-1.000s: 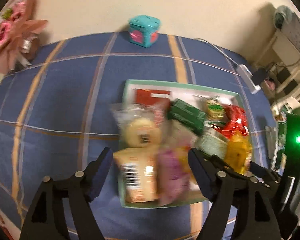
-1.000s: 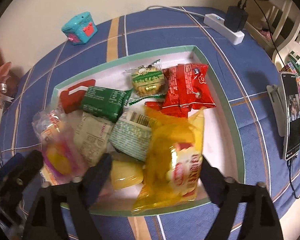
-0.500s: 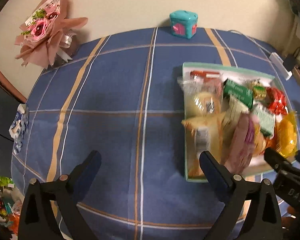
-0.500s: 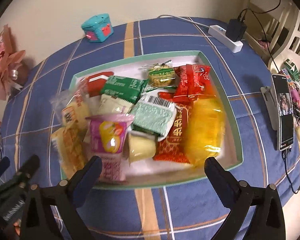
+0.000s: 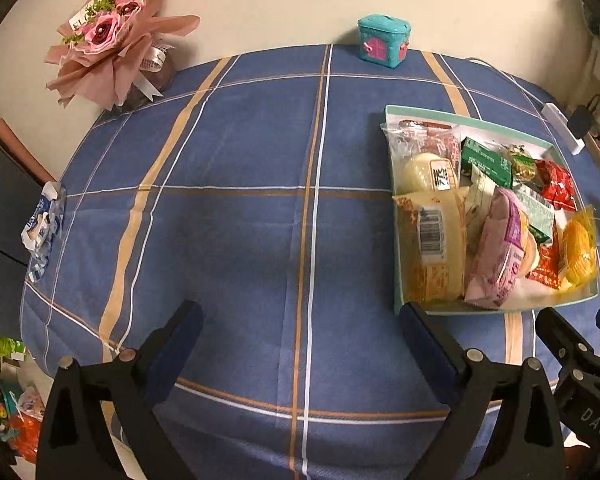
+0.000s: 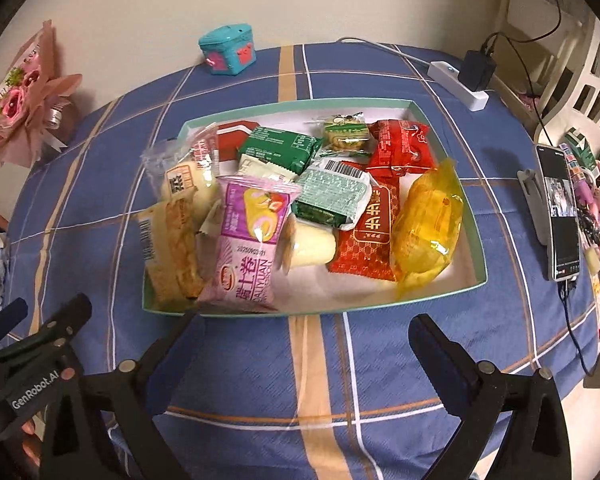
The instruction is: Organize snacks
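Observation:
A mint-green box (image 6: 476,236) (image 5: 396,292) sits on the blue checked tablecloth, filled with several snack packs. A pink roll-cake pack (image 6: 250,240) (image 5: 500,248) leans at its front beside a tan wafer pack (image 6: 172,248) (image 5: 432,240). A yellow pack (image 6: 428,228), red packs (image 6: 400,148) and green packs (image 6: 280,146) lie further in. My right gripper (image 6: 304,332) stands open just in front of the box, empty. My left gripper (image 5: 300,320) is open and empty over bare cloth to the left of the box.
A pink flower bouquet (image 5: 112,40) and a teal toy box (image 5: 382,40) stand at the table's far edge. A white power strip (image 6: 456,80) with a plug lies far right. A phone (image 6: 560,212) on a stand sits at the right edge.
Both grippers opened wider and drew back from the box. The pink pack and the yellow pack now lie in the box. My left gripper swung left over bare cloth.

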